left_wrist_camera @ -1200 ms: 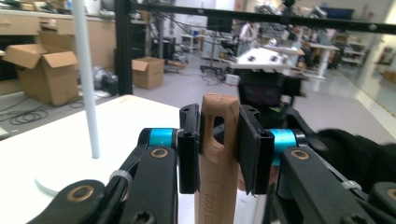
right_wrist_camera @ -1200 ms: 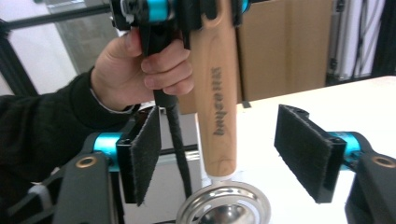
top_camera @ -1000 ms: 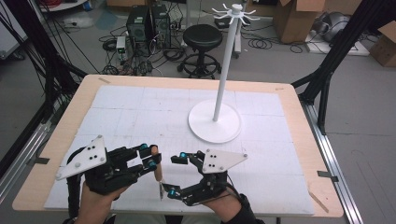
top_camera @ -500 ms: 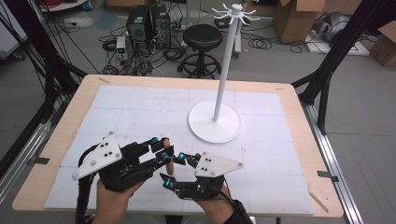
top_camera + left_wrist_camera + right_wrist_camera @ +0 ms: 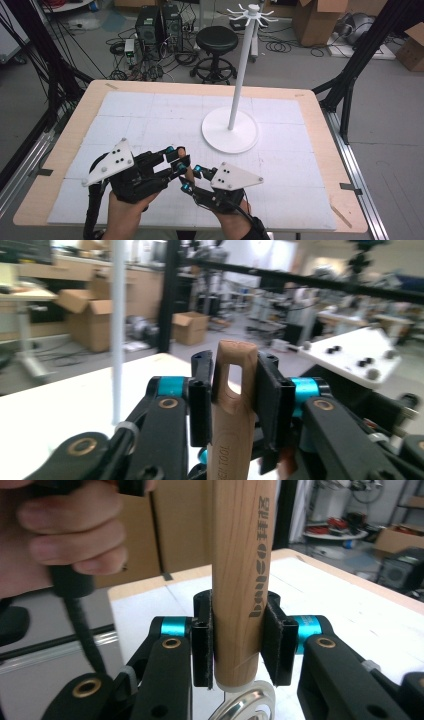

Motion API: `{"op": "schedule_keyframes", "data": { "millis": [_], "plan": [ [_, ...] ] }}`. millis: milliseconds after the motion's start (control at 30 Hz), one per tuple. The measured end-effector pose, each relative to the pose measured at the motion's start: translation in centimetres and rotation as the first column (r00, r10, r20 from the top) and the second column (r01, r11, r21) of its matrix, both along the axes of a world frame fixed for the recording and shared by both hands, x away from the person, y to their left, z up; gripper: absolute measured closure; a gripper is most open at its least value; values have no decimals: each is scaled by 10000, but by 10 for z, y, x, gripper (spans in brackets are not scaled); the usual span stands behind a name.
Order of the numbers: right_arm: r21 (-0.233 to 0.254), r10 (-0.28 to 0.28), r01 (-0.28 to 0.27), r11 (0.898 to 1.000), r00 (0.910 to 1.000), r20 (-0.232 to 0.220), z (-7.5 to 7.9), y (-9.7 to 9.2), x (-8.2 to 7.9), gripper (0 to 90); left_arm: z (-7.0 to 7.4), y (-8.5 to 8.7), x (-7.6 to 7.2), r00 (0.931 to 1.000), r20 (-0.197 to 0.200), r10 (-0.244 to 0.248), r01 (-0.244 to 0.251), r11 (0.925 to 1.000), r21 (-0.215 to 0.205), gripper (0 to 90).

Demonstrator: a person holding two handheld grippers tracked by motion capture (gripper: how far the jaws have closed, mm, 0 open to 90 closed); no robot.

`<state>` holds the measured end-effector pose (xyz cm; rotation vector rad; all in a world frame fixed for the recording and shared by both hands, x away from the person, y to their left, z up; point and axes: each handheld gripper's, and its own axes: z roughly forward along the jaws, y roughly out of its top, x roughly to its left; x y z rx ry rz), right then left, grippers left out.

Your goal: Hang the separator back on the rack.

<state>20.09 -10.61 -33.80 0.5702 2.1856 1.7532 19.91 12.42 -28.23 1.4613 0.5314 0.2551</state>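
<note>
Near the front edge of the surface [image 5: 320, 150], between my two tools: one wooden handle [image 5: 240, 580], smooth, rounded, printed lettering, slotted hole at one end, metal ring at the other. My right tool [image 5: 242, 645] has just clamped it; my left tool [image 5: 232, 395], jaws just loosened, brackets it.

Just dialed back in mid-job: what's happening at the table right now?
A person is passing a wooden-handled utensil between two hand-held tools near the table's front edge. The right tool has just closed on the handle near its metal end. The left tool's jaws have just been opening around the slotted top. The white hanging stand waits behind.
</note>
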Motion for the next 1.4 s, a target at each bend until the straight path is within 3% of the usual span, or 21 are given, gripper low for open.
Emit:
{"op": "schedule_keyframes", "data": {
  "millis": [33,67,100,167,333,367,400,467,500,667,800,900,933,1000,1067,1100,1200,1267,1300,1333,1400],
  "plan": [
    [214,493,-490,9986,9987,-149,1,-2,1,699,-1,8,4,9989,-126,-442,437,9985,-343,523],
    [214,493,-490,9986,9987,-149,1,-2,1,699,-1,8,4,9989,-126,-442,437,9985,-343,506],
    [467,1221,-1210,9915,9923,-212,2,-4,5,699,-1,17,9,9907,-252,-1334,1312,9887,-727,490],
    [664,1889,-1868,9801,9816,-262,2,-6,7,699,-2,23,12,9745,-313,-2223,2189,9718,-882,483],
    [920,3488,-3438,9345,9361,-445,1,-5,11,699,-2,28,12,9364,-96,-3509,3489,9335,-828,462],
    [920,3488,-3438,9345,9361,-445,1,-5,11,699,-2,28,12,9364,-96,-3509,3489,9335,-828,460],
    [1151,4228,-4154,9023,9049,-483,-1,-4,13,699,-2,28,12,9168,-63,-3993,3973,9136,-859,460],
    [1263,4741,-4657,8759,8793,-457,-3,-3,13,699,-3,26,12,8987,-31,-4385,4367,8956,-851,459],
    [1270,4927,-4841,8658,8690,-463,-3,-2,13,699,-3,24,12,8873,-42,-4612,4592,8842,-849,461],
    [1354,5691,-5600,8174,8214,-385,-4,3,10,699,-5,17,8,8488,-27,-5287,5271,8466,-743,489],
    [1362,6207,-6110,7798,7829,-416,-4,6,8,699,-4,15,7,8373,27,-5468,5457,8353,-677,562],
    [1344,6404,-6299,7649,7662,-534,-5,8,7,699,-4,15,6,8280,115,-5606,5600,8258,-667,631],
    [1357,6416,-6309,7639,7651,-544,-6,9,8,699,-4,15,6,8245,176,-5656,5655,8223,-635,671],
    [1378,6468,-6355,7597,7602,-605,-6,9,8,699,-4,16,5,8207,235,-5709,5711,8184,-631,709],
    [1386,6484,-6369,7584,7589,-602,-6,9,8,699,-4,16,4,8212,318,-5697,5706,8192,-583,728],
    [1403,6537,-6419,7538,7542,-615,-6,9,8,699,-4,16,4,8237,348,-5660,5671,8219,-533,730],
    [1437,6505,-6379,7565,7566,-657,-7,9,9,699,-3,16,3,8374,245,-5460,5465,8356,-563,733],
    [1484,6467,-6329,7598,7592,-733,-7,9,10,697,-2,16,2,8517,201,-5236,5238,8501,-544,734],
    [1532,6454,-6305,7609,7598,-786,-7,9,10,695,-2,16,2,8649,175,-5016,5018,8638,-460,735],
    [1587,6394,-6230,7659,7639,-869,-7,8,11,691,-1,16,2,8730,160,-4875,4877,8722,-375,737],
    [1603,6185,-6019,7823,7811,-854,-7,8,11,610,1,15,0,9031,131,-4293,4294,9031,-62,741]
  ]
}}
